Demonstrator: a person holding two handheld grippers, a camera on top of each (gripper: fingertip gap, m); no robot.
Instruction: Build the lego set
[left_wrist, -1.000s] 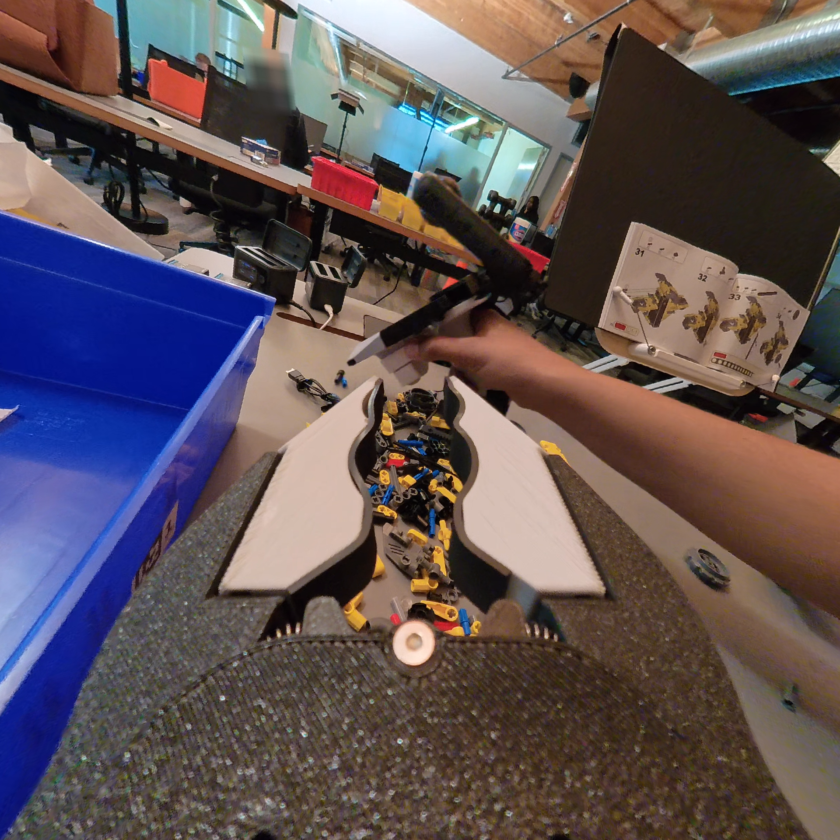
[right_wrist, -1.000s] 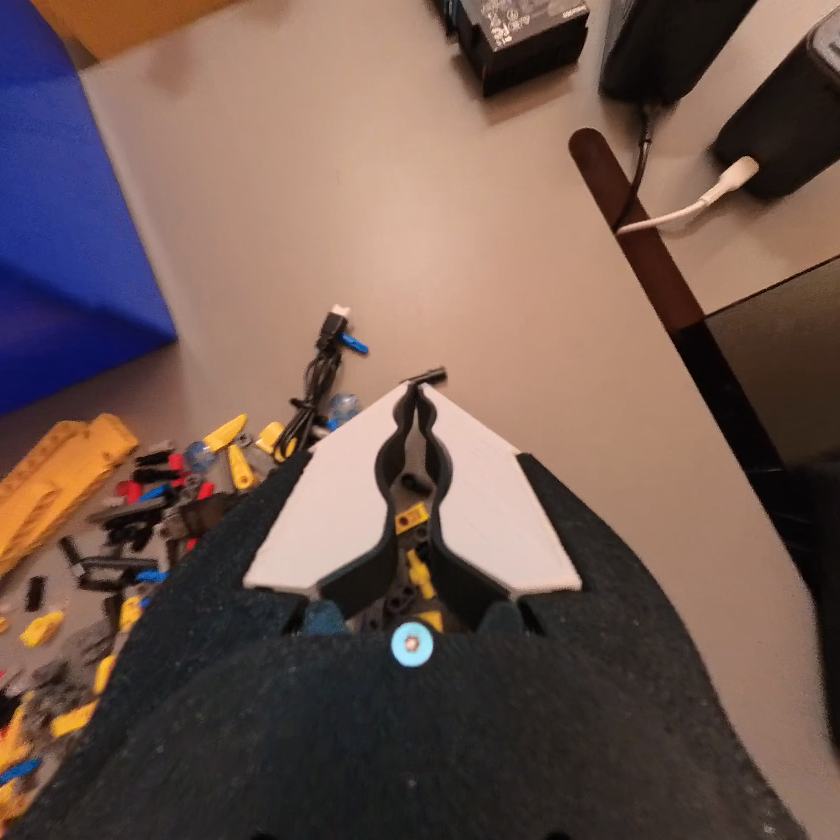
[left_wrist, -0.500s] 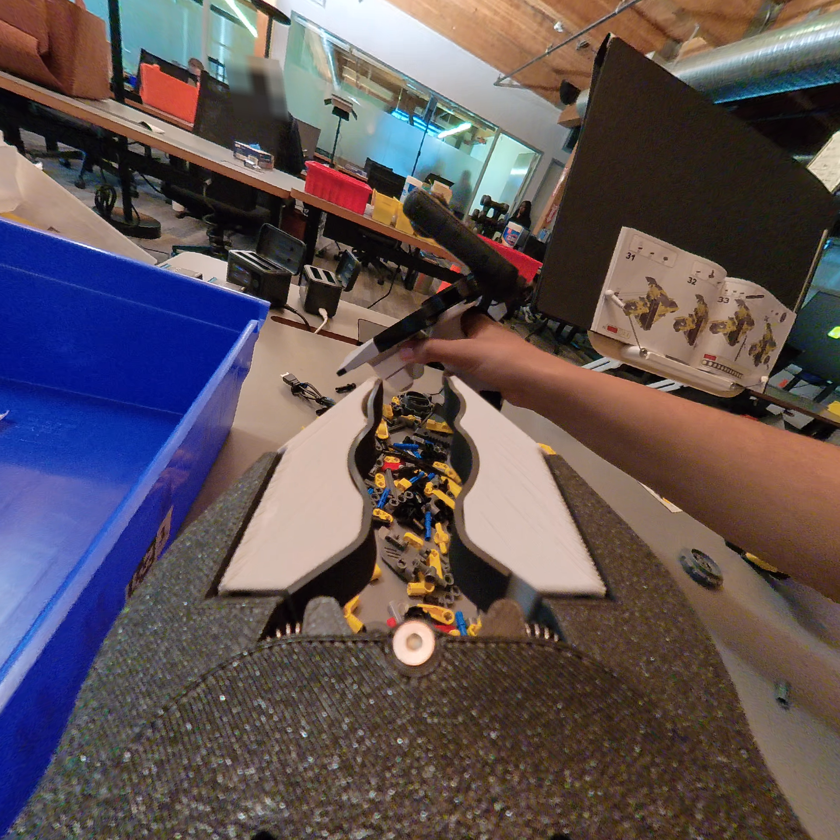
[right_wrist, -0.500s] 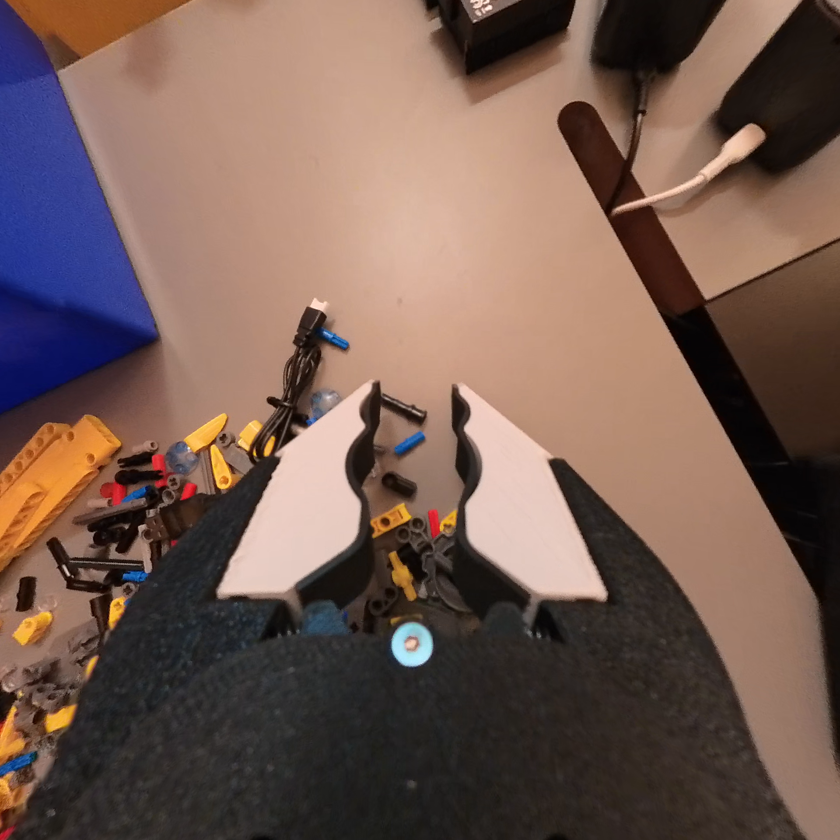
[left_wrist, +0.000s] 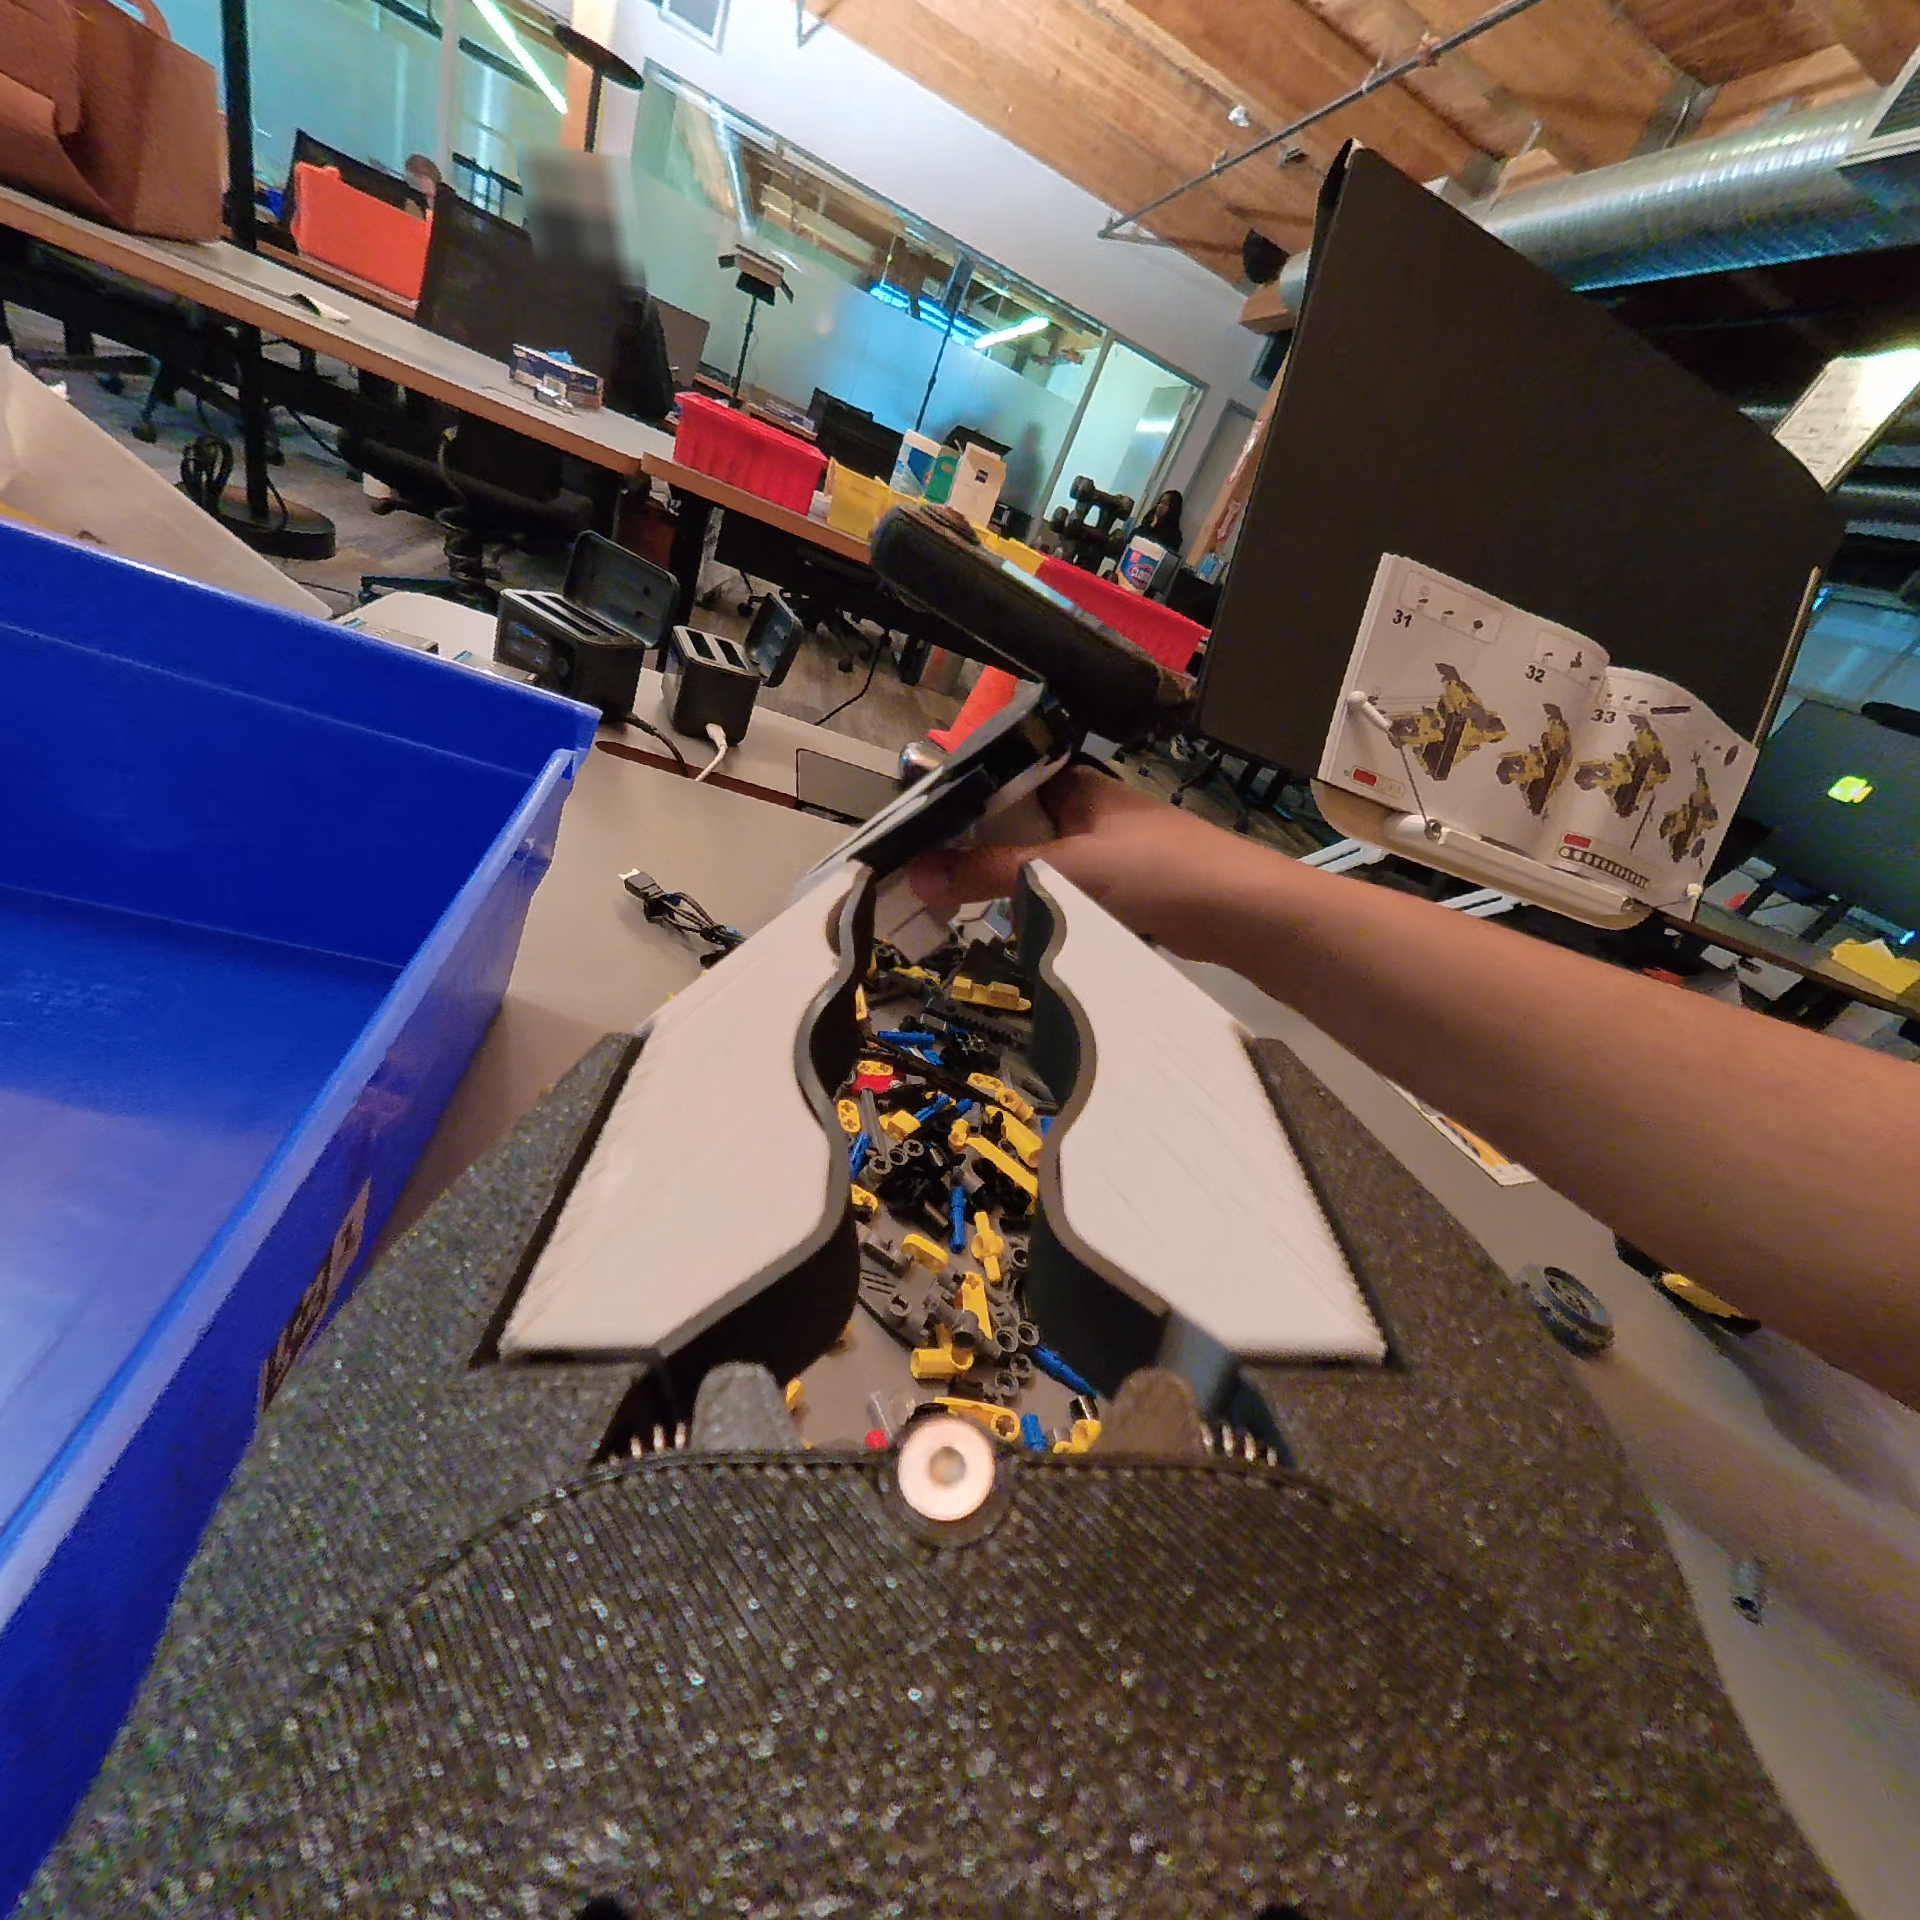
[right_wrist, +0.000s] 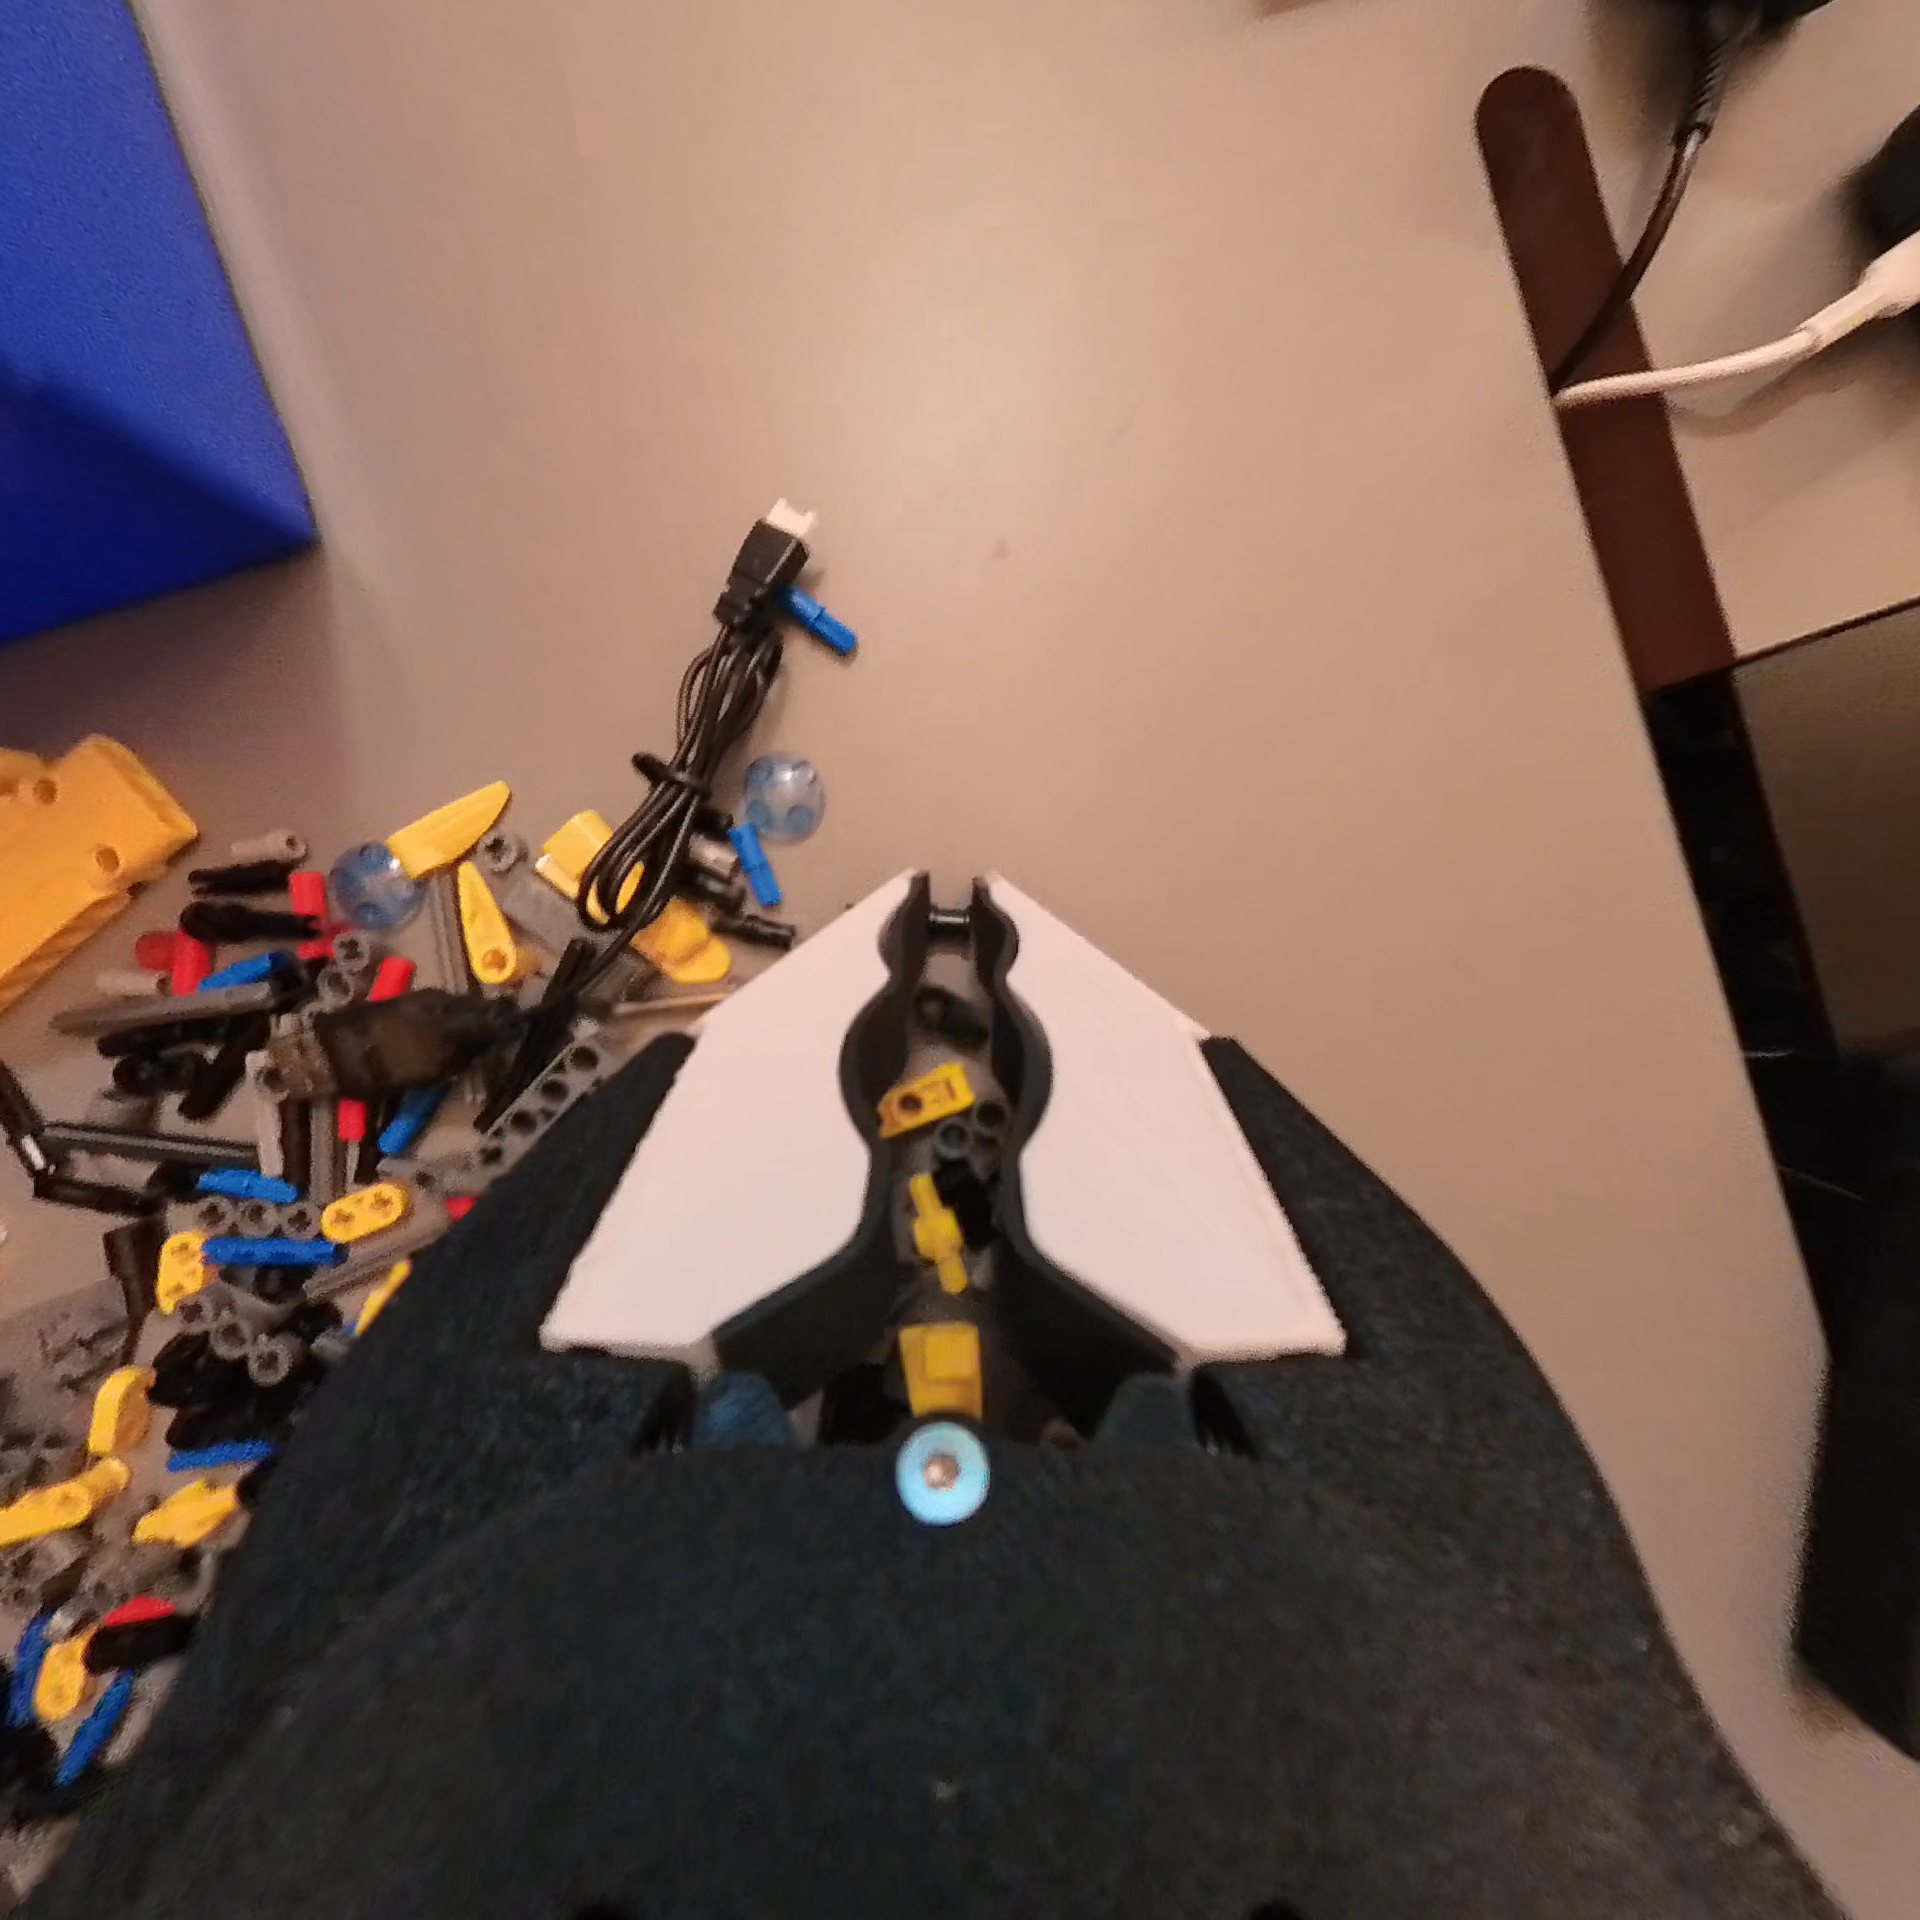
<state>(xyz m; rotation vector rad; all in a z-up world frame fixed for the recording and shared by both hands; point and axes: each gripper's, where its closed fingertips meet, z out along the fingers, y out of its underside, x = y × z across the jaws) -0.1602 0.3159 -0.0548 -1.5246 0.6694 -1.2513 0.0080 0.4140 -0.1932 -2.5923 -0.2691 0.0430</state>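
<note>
Right tongs (right_wrist: 948, 914) pinching black pin (right_wrist: 948, 916), left tongs (left_wrist: 940, 904) spread, instruction booklet (left_wrist: 1527, 738)

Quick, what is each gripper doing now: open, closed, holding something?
Left gripper: open, holding nothing, above the pile of small building pieces.
Right gripper: closed on a small black pin.

The right gripper (right_wrist: 948, 916) pinches a small black pin (right_wrist: 949, 918) between its fingertips above the beige table (right_wrist: 1091, 416). To its left lie scattered toy building parts (right_wrist: 312, 1091), a bundled black cable (right_wrist: 686, 790) and a blue bin (right_wrist: 114, 312).
</note>
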